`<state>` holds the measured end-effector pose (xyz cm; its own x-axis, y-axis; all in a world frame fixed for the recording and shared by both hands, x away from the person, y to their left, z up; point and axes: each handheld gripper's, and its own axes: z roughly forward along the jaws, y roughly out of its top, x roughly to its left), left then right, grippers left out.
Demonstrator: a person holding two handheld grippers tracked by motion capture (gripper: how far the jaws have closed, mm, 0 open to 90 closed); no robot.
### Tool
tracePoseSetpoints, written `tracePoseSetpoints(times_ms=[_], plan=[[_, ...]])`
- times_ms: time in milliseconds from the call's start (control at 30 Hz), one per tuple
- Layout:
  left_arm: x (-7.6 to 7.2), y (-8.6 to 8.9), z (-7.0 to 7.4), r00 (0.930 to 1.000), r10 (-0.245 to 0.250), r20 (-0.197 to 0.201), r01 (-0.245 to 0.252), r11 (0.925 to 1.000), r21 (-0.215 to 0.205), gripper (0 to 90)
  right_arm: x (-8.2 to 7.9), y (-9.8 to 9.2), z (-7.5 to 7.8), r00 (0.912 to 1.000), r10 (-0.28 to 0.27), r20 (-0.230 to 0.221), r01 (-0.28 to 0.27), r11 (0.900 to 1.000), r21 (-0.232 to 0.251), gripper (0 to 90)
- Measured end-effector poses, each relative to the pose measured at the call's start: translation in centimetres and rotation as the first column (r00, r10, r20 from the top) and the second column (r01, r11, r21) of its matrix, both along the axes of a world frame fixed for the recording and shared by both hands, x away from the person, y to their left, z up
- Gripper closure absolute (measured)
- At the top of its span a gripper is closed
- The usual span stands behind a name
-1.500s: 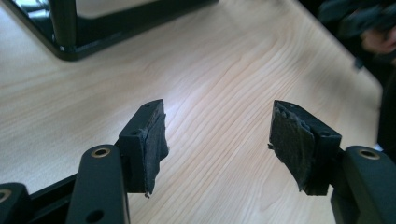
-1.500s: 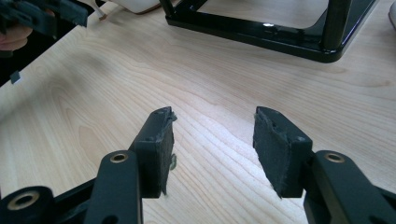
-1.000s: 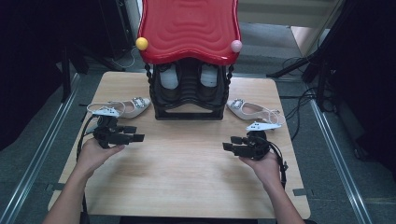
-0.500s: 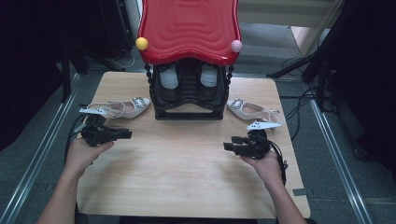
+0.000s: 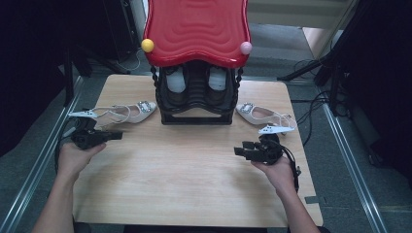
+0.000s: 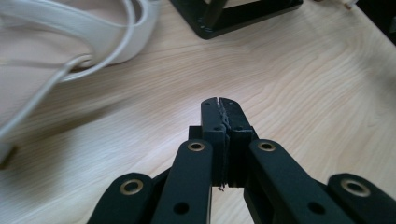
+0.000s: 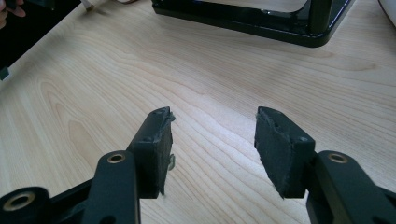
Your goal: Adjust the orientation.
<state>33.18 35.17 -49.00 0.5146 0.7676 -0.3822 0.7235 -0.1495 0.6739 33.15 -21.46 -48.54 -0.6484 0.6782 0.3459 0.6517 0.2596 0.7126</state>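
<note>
left shoe (image 5: 119,113) near table (image 5: 194,194) left edge, beside rack (image 5: 197,97) | right shoe (image 5: 265,116) near right edge | left gripper (image 5: 114,135) jaws pressed together, empty | right gripper (image 5: 239,151) jaws wide apart, empty

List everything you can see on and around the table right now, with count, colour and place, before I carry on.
table: one, light wood, centre of the high view.
rack: one, black, back centre of the table.
red top: one, wavy, red, on the rack.
balls: two, yellow and pink, at the top's front corners.
white shoes in rack: two, side by side inside.
left shoe: one, white with buckle, left of the rack.
right shoe: one, white with buckle, right of the rack.
left tool: black, shut, near the left shoe.
right tool: black, open, over bare table.
</note>
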Motion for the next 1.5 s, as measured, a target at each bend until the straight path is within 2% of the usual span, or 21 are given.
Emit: tracePoseSetpoints(times_ms=[67,100,200,333,400,500,600,633,733,833,933,967,1000,1133,1300,1367,1400,1500], plan=[[0.1,0.7,-0.1,0.9995,0.025,-0.017,-0.026,0.9994,-0.022,90.0,0.0,0.0,0.0,1.0000,0.000,0.001,0.000,1.000,0.000,47.6],[0.0,1.0,-0.1,0.9992,0.039,-0.013,-0.039,0.9991,-0.019,90.0,0.0,0.0,0.0,1.0000,-0.001,0.001,0.001,1.000,-0.001,47.6],[-0.1,2.0,-0.2,0.9980,0.063,0.004,-0.063,0.9980,0.002,90.0,0.0,0.0,0.1,0.9999,-0.005,0.011,0.005,1.000,-0.004,47.9],[0.1,3.6,-0.7,0.9954,0.095,-0.017,-0.094,0.9954,0.019,90.0,0.0,-0.1,0.1,0.9997,-0.017,0.020,0.017,1.000,0.002,48.0],[0.2,4.3,-1.1,0.9931,0.116,-0.017,-0.115,0.9925,0.041,90.0,0.0,-0.2,0.2,0.9996,-0.023,0.016,0.023,1.000,-0.001,48.1],[0.5,5.5,-1.7,0.9887,0.147,-0.028,-0.147,0.9889,0.022,90.0,0.0,-0.2,0.1,0.9995,-0.023,0.021,0.023,1.000,-0.001,48.1],[0.8,6.3,-2.2,0.9851,0.169,-0.034,-0.168,0.9852,0.035,90.0,-0.1,-0.2,0.1,0.9996,-0.024,0.016,0.024,1.000,-0.004,48.1],[1.0,6.6,-2.4,0.9825,0.183,-0.032,-0.182,0.9823,0.046,90.0,-0.1,-0.2,0.0,0.9996,-0.024,0.018,0.024,1.000,-0.004,48.1],[1.4,7.5,-3.0,0.9744,0.222,-0.038,-0.220,0.9748,0.035,90.0,-0.3,-0.3,0.0,0.9995,-0.027,0.016,0.028,1.000,-0.010,48.2],[1.8,7.5,-3.1,0.9687,0.246,-0.032,-0.245,0.9687,0.040,90.0,-0.4,-0.5,-0.1,0.9992,-0.036,0.017,0.036,0.999,-0.010,48.2],[2.4,7.1,-3.3,0.9654,0.259,-0.028,-0.256,0.9628,0.085,90.0,-0.6,-0.7,-0.1,0.9989,-0.043,0.015,0.043,0.999,-0.011,48.2],[2.7,7.0,-3.4,0.9676,0.250,-0.034,-0.246,0.9641,0.101,90.0,-0.7,-0.8,-0.1,0.9989,-0.043,0.018,0.043,0.999,-0.012,48.1],[2.8,6.9,-3.5,0.9662,0.255,-0.035,-0.250,0.9620,0.109,90.0,-0.8,-0.9,-0.1,0.9988,-0.044,0.020,0.044,0.999,-0.012,48.2],[3.2,7.0,-3.7,0.9616,0.272,-0.036,-0.267,0.9583,0.100,90.0,-1.1,-1.3,-0.1,0.9982,-0.059,0.014,0.059,0.998,-0.011,48.2],[3.7,6.9,-4.2,0.9608,0.274,-0.040,-0.270,0.9584,0.094,90.0,-1.4,-1.7,-0.2,0.9972,-0.072,0.018,0.073,0.997,-0.009,48.1],[3.8,6.7,-4.3,0.9664,0.254,-0.038,-0.251,0.9655,0.068,90.0,-1.4,-1.8,-0.2,0.9972,-0.072,0.017,0.073,0.997,-0.012,48.2],[3.9,6.4,-4.2,0.9699,0.241,-0.035,-0.238,0.9688,0.067,90.0,-1.5,-1.8,-0.2,0.9973,-0.072,0.015,0.072,0.997,-0.013,48.2],[3.9,5.7,-3.8,0.9746,0.223,-0.017,-0.221,0.9714,0.088,90.0,-1.5,-1.7,-0.2,0.9973,-0.073,0.014,0.073,0.997,-0.014,48.2]])
